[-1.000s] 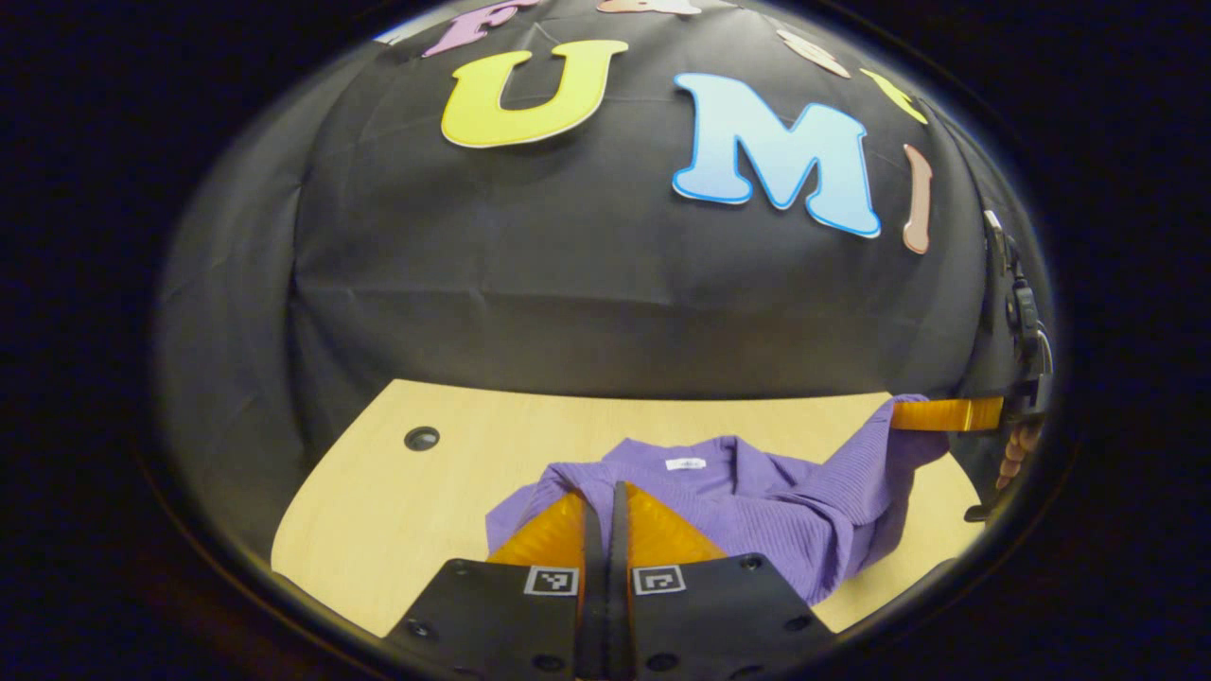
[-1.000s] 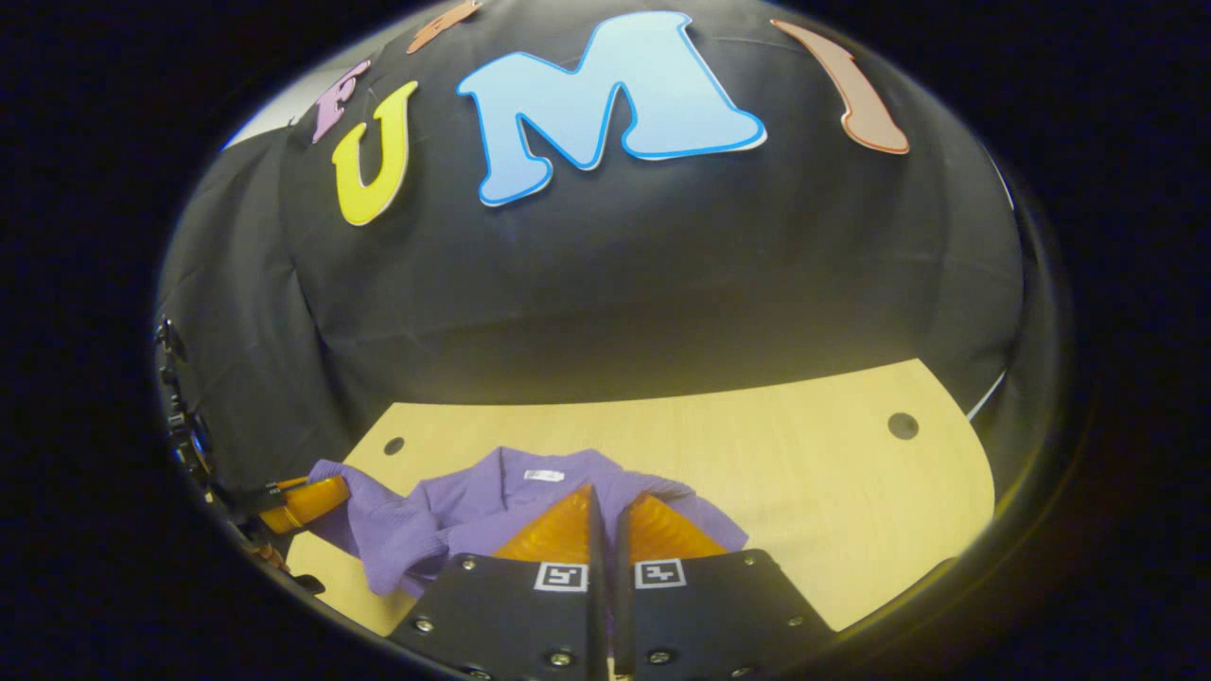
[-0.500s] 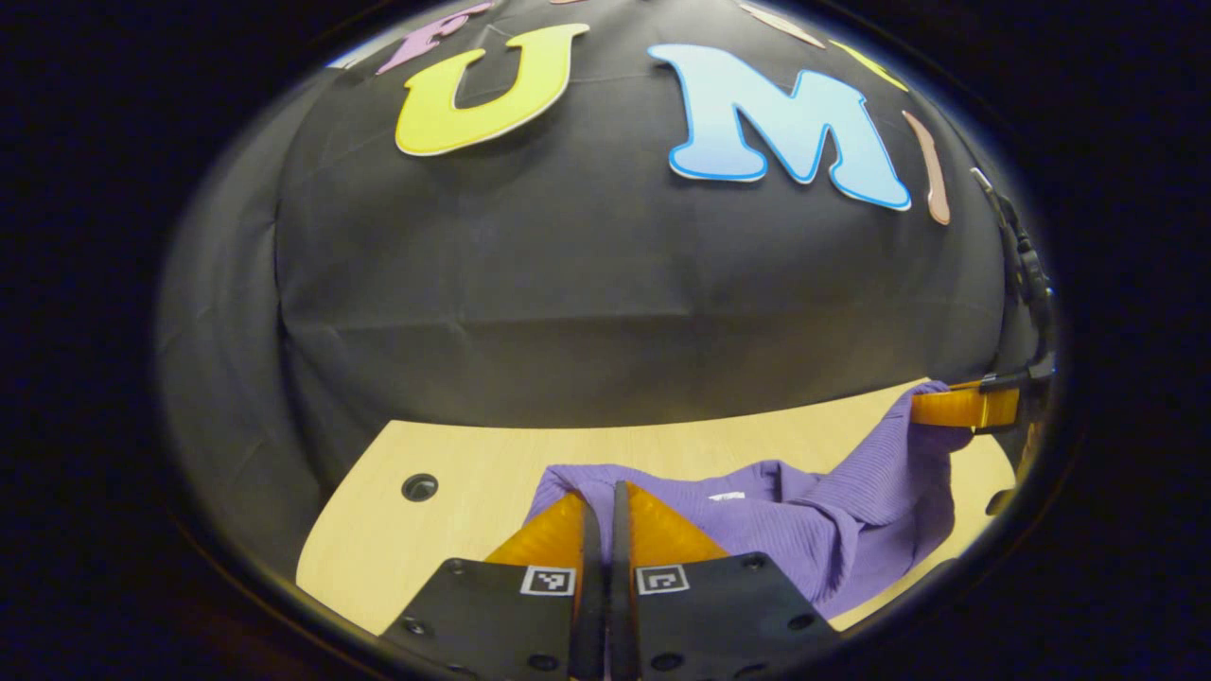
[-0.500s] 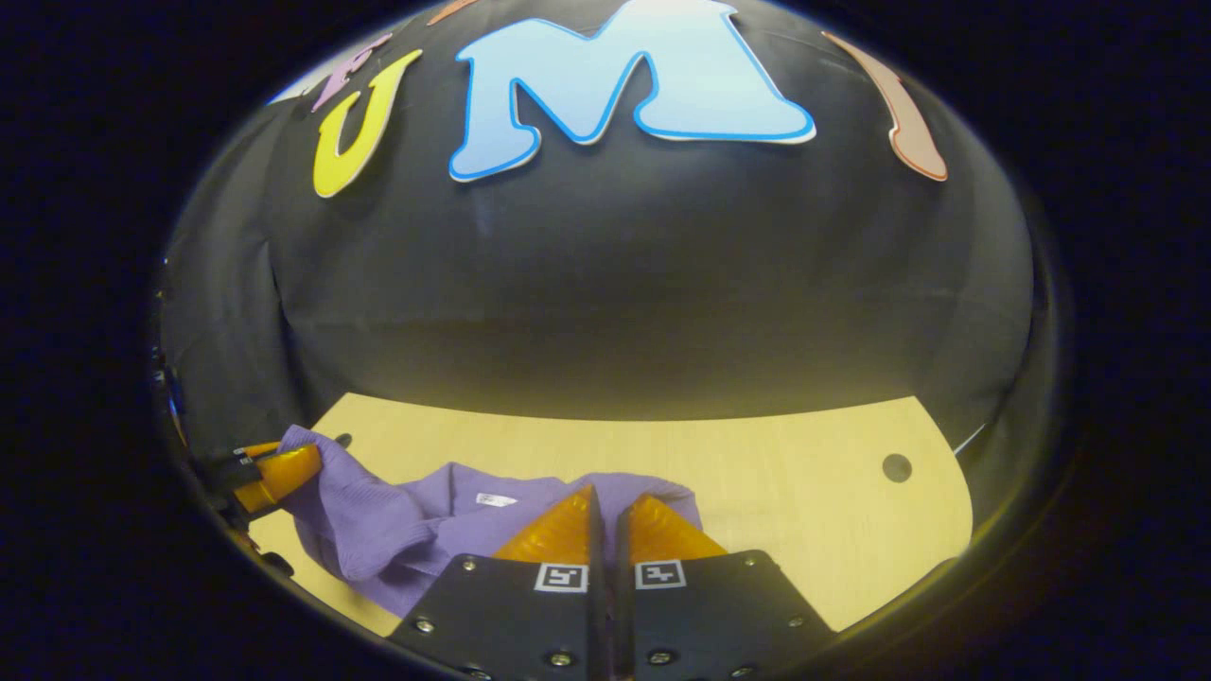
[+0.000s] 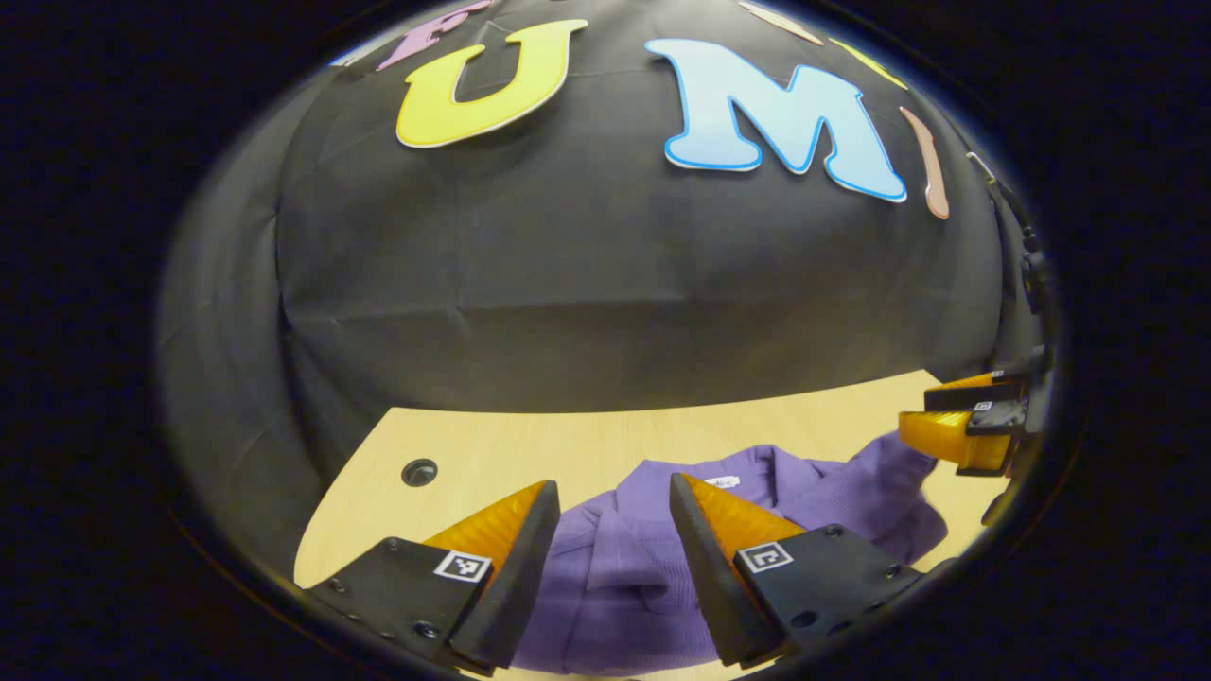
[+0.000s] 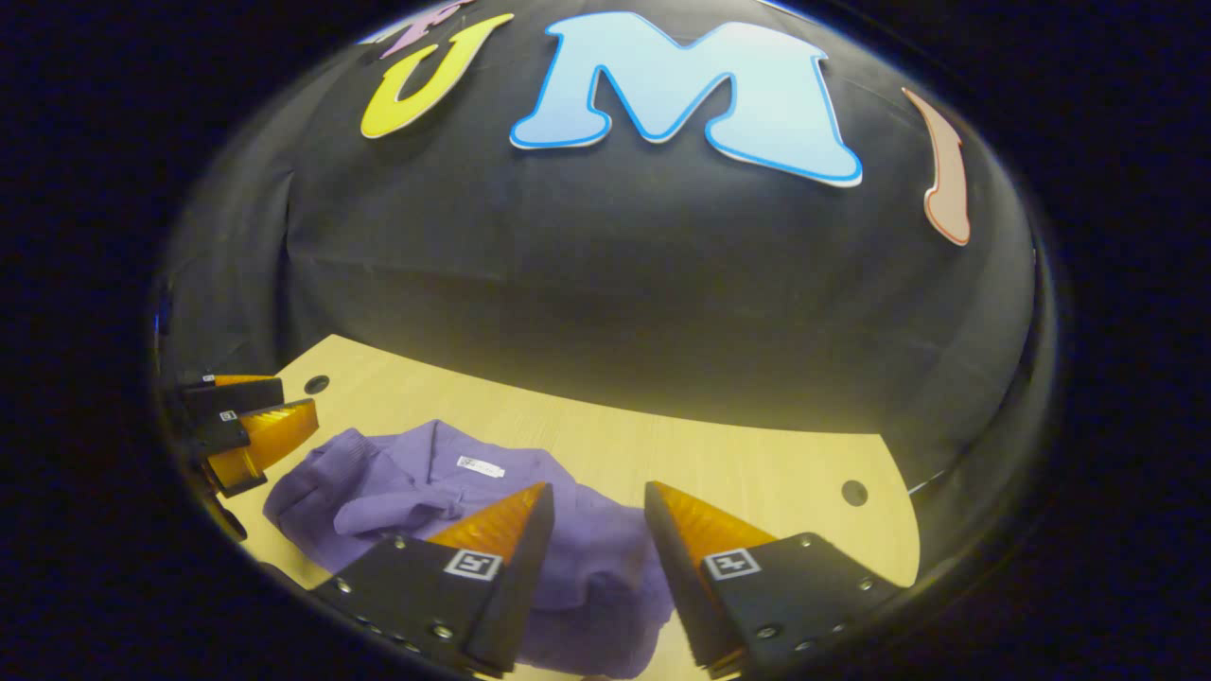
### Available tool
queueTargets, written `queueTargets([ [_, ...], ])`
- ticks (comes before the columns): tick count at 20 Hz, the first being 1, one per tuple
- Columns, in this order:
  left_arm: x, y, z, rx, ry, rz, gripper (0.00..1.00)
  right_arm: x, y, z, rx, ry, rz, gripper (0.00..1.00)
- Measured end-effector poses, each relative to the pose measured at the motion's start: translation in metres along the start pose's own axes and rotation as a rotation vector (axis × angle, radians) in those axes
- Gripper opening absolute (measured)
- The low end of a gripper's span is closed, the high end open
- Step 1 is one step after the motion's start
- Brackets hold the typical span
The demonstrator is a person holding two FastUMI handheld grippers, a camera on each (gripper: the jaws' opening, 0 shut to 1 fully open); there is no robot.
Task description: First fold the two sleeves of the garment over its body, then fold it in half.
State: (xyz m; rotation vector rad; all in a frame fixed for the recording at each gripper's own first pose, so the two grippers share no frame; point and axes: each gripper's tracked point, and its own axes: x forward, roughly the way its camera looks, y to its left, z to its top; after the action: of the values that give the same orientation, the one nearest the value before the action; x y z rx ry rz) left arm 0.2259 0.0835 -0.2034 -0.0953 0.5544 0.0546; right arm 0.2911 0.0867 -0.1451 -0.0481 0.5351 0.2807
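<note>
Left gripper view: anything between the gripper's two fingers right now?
Yes. The left gripper is open with the purple garment lying on the table in the gap. The fingers stand clear of it.

Garment point(image 5: 643, 558) on table point(image 5: 511, 454), before wall point(image 5: 587, 274)

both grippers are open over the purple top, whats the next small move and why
Probably lift both grippers clear and back. The left gripper and right gripper both stand open above the purple ribbed knit garment, which lies bunched on the light wooden table, gripped by neither. Pulling back would show whether the fold needs tidying.
</note>
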Motion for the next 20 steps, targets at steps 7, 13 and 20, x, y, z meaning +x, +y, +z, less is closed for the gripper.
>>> queueTargets([
  [7,-0.051,0.0,0.031,-0.002,-0.101,-0.012,0.9,-0.058,-0.008,0.022,0.014,-0.098,-0.061,0.82],
  [13,-0.123,-0.01,0.068,0.005,-0.228,-0.036,0.93,-0.137,-0.013,0.052,0.046,-0.251,-0.112,0.81],
  [20,-0.211,-0.035,0.09,0.033,-0.363,-0.052,0.93,-0.231,-0.019,0.066,0.072,-0.42,-0.161,0.82],
])
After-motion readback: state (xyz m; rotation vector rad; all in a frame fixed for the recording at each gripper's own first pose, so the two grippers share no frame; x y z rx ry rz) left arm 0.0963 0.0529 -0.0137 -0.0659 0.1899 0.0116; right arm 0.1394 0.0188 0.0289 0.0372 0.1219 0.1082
